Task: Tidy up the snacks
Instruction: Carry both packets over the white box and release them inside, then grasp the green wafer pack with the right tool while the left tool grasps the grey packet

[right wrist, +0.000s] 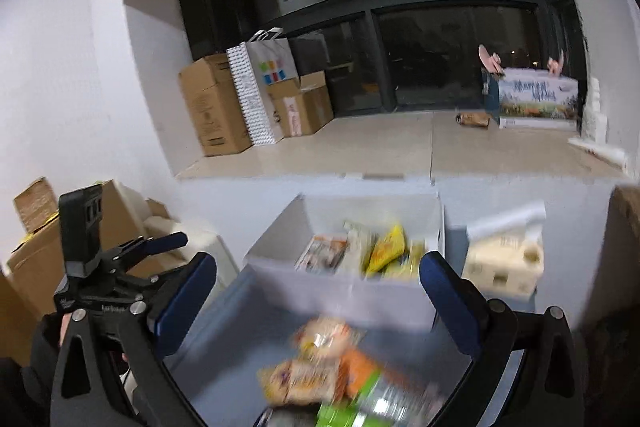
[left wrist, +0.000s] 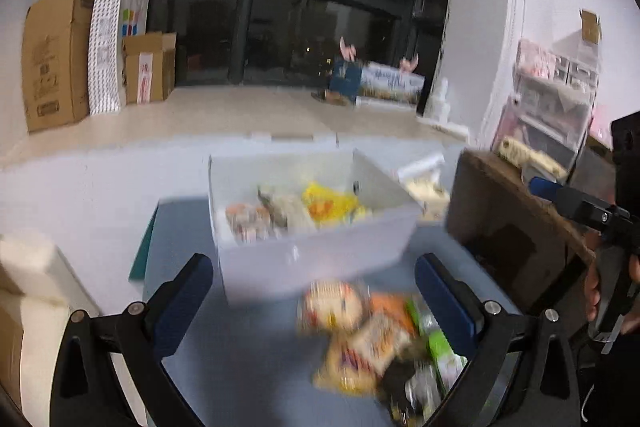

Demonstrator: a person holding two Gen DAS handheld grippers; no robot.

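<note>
A pile of loose snack packets [left wrist: 368, 339] lies on the blue table top in front of a white bin [left wrist: 312, 251] that holds several packets, one yellow [left wrist: 332, 205]. My left gripper [left wrist: 316, 295] is open and empty, above the near side of the pile. In the right wrist view the same pile [right wrist: 328, 371] and the white bin [right wrist: 344, 291] show, and my right gripper [right wrist: 320, 295] is open and empty above them. Both views are blurred. The right gripper also shows at the right edge of the left wrist view [left wrist: 576, 203].
A cream carton [right wrist: 504, 263] stands right of the bin. A dark brown box [left wrist: 508, 227] stands at the right. Cardboard boxes [left wrist: 56, 59] and a white paper bag [left wrist: 116, 43] stand on the far ledge. More cardboard boxes [right wrist: 36, 227] are at the left.
</note>
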